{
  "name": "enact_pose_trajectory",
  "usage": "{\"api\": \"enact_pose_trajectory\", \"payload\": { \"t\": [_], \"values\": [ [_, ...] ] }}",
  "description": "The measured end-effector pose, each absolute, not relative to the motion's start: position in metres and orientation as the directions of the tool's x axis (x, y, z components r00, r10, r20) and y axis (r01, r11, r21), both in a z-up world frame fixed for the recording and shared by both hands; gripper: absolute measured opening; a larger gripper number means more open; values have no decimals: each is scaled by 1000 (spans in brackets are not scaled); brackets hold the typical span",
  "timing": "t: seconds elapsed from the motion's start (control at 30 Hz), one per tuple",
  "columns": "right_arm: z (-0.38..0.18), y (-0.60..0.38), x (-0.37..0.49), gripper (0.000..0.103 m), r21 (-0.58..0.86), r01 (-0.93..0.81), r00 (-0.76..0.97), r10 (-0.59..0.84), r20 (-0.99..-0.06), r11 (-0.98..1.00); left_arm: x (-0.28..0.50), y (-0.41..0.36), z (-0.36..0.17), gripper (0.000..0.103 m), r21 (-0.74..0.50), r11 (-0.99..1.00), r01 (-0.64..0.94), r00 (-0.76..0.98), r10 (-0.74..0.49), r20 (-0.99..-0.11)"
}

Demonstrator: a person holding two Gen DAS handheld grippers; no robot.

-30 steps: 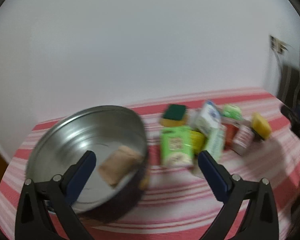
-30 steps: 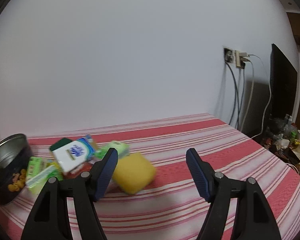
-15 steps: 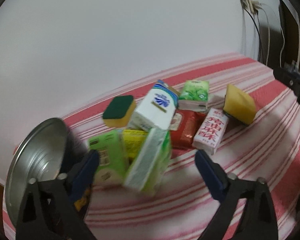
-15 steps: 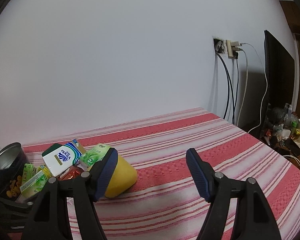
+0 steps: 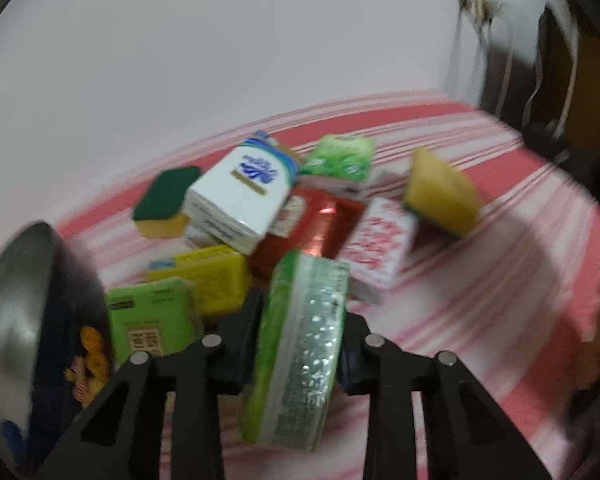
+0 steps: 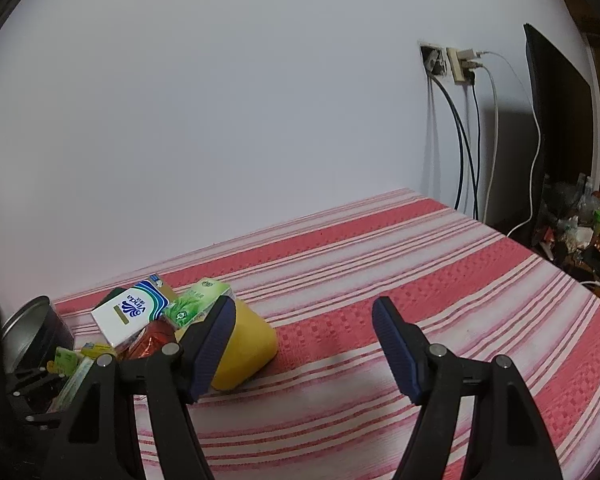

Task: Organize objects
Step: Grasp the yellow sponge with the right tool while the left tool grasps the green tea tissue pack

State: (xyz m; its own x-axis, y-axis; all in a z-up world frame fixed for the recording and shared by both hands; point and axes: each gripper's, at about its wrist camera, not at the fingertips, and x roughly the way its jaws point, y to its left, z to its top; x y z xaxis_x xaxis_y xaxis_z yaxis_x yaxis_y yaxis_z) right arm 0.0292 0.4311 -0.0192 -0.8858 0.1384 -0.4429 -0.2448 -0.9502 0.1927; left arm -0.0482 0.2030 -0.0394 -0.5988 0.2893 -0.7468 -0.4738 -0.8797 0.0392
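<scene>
Now that my left gripper (image 5: 300, 344) has just clamped shut on the green pack (image 5: 300, 344) near the bed's (image 5: 520, 280) left edge, beside the tin (image 5: 28, 320), it's ready to lift while my right gripper (image 6: 304, 344) hangs wide, empty.

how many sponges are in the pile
2: a green-topped sponge at the pile's far left, and a yellow sponge tilted at its right edge. Others could be hidden under the packets.

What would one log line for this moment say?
left gripper: just closed on green pack | right gripper: open, empty | tin: beside pile
</scene>
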Motion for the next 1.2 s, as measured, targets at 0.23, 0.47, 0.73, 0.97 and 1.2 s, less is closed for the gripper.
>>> {"api": "enact_pose_trajectory", "payload": {
  "t": [0.23, 0.47, 0.73, 0.97, 1.2],
  "values": [
    [-27, 423, 20, 73, 222, -143, -866, 14, -499, -964, -12, 164, -4, 27, -147, -808, -570, -569, 518, -639],
    [-41, 406, -6, 73, 204, -14, -787, -116, -607, -979, 15, 136, 26, 27, -155, -777, -610, -586, 574, -572],
    [-50, 405, -21, 73, 209, 0, -741, -140, -657, -978, 26, 130, 6, 72, -111, -796, -595, -567, 514, -644],
    [-58, 398, -41, 73, 125, 67, -674, -137, -726, -990, 38, 168, -8, 85, -52, -744, -666, -483, 484, -730],
    [-64, 403, -55, 73, 172, 89, -658, -188, -729, -981, 38, 176, -16, 95, -147, -718, -681, -384, 520, -763]
  ]
}}
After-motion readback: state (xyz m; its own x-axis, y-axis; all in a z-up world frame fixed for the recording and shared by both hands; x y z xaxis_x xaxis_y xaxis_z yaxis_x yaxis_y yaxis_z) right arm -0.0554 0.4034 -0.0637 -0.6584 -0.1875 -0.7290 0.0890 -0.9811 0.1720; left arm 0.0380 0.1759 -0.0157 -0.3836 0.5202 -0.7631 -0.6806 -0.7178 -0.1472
